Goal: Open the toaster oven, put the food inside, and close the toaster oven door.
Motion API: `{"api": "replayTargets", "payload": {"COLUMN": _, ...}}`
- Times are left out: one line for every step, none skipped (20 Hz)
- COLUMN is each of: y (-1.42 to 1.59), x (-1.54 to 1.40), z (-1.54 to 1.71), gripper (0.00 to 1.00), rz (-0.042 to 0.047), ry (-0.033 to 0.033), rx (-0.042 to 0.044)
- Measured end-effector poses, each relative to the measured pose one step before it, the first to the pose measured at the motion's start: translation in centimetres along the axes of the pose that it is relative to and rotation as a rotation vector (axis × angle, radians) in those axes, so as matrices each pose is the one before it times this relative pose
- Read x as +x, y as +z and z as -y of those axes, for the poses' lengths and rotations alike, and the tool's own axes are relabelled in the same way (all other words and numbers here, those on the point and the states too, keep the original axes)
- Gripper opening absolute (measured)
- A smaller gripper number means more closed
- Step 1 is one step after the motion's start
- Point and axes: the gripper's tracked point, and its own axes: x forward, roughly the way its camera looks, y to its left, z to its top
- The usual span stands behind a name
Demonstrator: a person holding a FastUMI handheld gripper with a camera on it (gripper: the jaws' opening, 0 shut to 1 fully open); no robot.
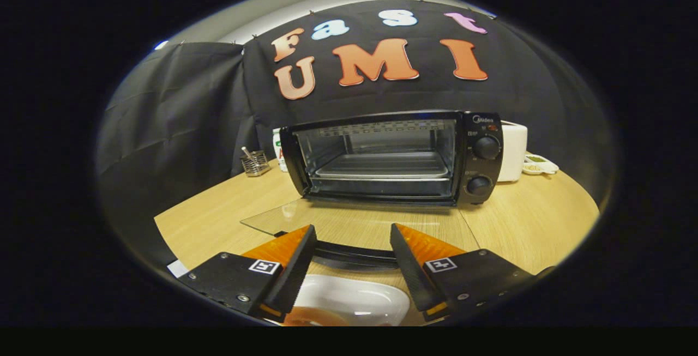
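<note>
Toaster oven (390, 157): stands at the far middle of the wooden table (545, 219), cavity facing the gripper, two knobs (485, 148) on its right panel.
Door (360, 222): already folded down flat toward the near side, a clear glass pane with a dark handle bar (351, 252) along its near edge, just beyond the fingertips.
Tray inside (384, 166): a metal tray sits on the rack, bare as far as I can see.
Food: a white dish (354, 299) lies near, below and between the fingers, with something orange-brown at its near edge (313, 318); too cropped to say what it is.
Gripper (353, 236): fingers spread apart, grasping nothing, poised above the dish.
Stage, by my judgement: opening is done; loading the food is the step in hand.
Handling, dish: looks glazed and rigid, so probably slippery and breakable; the rim is the likely place to pinch, kept level so the food does not slide.
Handling, door: glass on a hinge, stiff and fragile; best lifted by the handle bar, not by the pane.
Risk: the lowered door lies between dish and cavity, so the load must clear it.
Surroundings: a wire holder (255, 163) far left, a white appliance (514, 151) and a small dish (540, 166) far right.
</note>
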Motion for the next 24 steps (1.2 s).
{"api": "replayTargets", "payload": {"y": -0.594, "x": 0.09, "z": 0.715, "gripper": 0.81, "rz": -0.01595, "ry": -0.02044, "rx": -0.00997}}
{"api": "replayTargets", "payload": {"y": -0.401, "x": -0.016, "z": 0.475, "gripper": 0.82, "rz": -0.0134, "ry": -0.01405, "rx": -0.00134}}
{"api": "replayTargets", "payload": {"y": -0.319, "x": 0.011, "z": 0.273, "gripper": 0.81, "rz": -0.01167, "ry": -0.00393, "rx": 0.00735}}
{"api": "replayTargets", "payload": {"y": -0.233, "x": -0.159, "z": 0.057, "gripper": 0.81, "rz": -0.00322, "ry": 0.0024, "rx": 0.00834}}
{"api": "replayTargets", "payload": {"y": 0.238, "x": -0.12, "z": 0.066, "gripper": 0.81, "rz": 0.00986, "ry": 0.00048, "rx": 0.00833}}
{"api": "replayTargets", "payload": {"y": -0.036, "x": 0.088, "z": 0.173, "gripper": 0.8, "rz": -0.00095, "ry": -0.00422, "rx": 0.00091}}
{"api": "replayTargets", "payload": {"y": -0.21, "x": -0.094, "z": 0.172, "gripper": 0.8, "rz": -0.00133, "ry": -0.00274, "rx": -0.00327}}
{"api": "replayTargets", "payload": {"y": 0.13, "x": 0.009, "z": 0.026, "gripper": 0.8, "rz": 0.00261, "ry": -0.00299, "rx": 0.00052}}
{"api": "replayTargets", "payload": {"y": 0.054, "x": 0.062, "z": 0.052, "gripper": 0.8, "rz": -0.00051, "ry": -0.00406, "rx": -0.00065}}
{"api": "replayTargets", "payload": {"y": -0.134, "x": -0.023, "z": -0.037, "gripper": 0.8, "rz": -0.00329, "ry": -0.00493, "rx": -0.00466}}
{"api": "replayTargets", "payload": {"y": 0.033, "x": -0.094, "z": 0.087, "gripper": 0.8, "rz": 0.00348, "ry": -0.00381, "rx": -0.00777}}
{"api": "replayTargets", "payload": {"y": -0.116, "x": 0.044, "z": -0.073, "gripper": 0.8, "rz": -0.00117, "ry": -0.00343, "rx": -0.00674}}
{"api": "replayTargets", "payload": {"y": 0.066, "x": -0.011, "z": 0.063, "gripper": 0.8, "rz": -0.00031, "ry": -0.00119, "rx": -0.00444}}
{"api": "replayTargets", "payload": {"y": -0.038, "x": -0.037, "z": 0.048, "gripper": 0.8, "rz": -0.00036, "ry": -0.00093, "rx": 0.00135}}
{"api": "replayTargets", "payload": {"y": -0.011, "x": -0.102, "z": 0.044, "gripper": 0.8, "rz": 0.00029, "ry": -0.00121, "rx": 0.00381}}
{"api": "replayTargets", "payload": {"y": -0.01, "x": 0.081, "z": -0.011, "gripper": 0.8, "rz": -0.00157, "ry": -0.00144, "rx": 0.00235}}
{"api": "replayTargets", "payload": {"y": 0.06, "x": 0.09, "z": -0.055, "gripper": 0.8, "rz": -0.00185, "ry": -0.00208, "rx": 0.00017}}
{"api": "replayTargets", "payload": {"y": -0.013, "x": 0.034, "z": -0.077, "gripper": 0.8, "rz": -0.00262, "ry": -0.00246, "rx": -0.00412}}
{"api": "replayTargets", "payload": {"y": -0.011, "x": 0.084, "z": -0.048, "gripper": 0.8, "rz": -0.00545, "ry": -0.00264, "rx": -0.00629}}
{"api": "replayTargets", "payload": {"y": -0.071, "x": 0.018, "z": 0.078, "gripper": 0.8, "rz": -0.00203, "ry": -0.00259, "rx": -0.00514}}
{"api": "replayTargets", "payload": {"y": -0.024, "x": 0.024, "z": 0.056, "gripper": 0.8, "rz": -0.00625, "ry": -0.00224, "rx": -0.00118}}
{"api": "replayTargets", "payload": {"y": -0.005, "x": 0.035, "z": -0.007, "gripper": 0.8, "rz": -0.00575, "ry": -0.00148, "rx": 0.00079}}
{"api": "replayTargets", "payload": {"y": 0.017, "x": 0.026, "z": -0.038, "gripper": 0.8, "rz": -0.01184, "ry": -0.00028, "rx": -0.00258}}
{"api": "replayTargets", "payload": {"y": -0.13, "x": -0.009, "z": 0.013, "gripper": 0.8, "rz": -0.01403, "ry": 0.0001, "rx": -0.00108}}
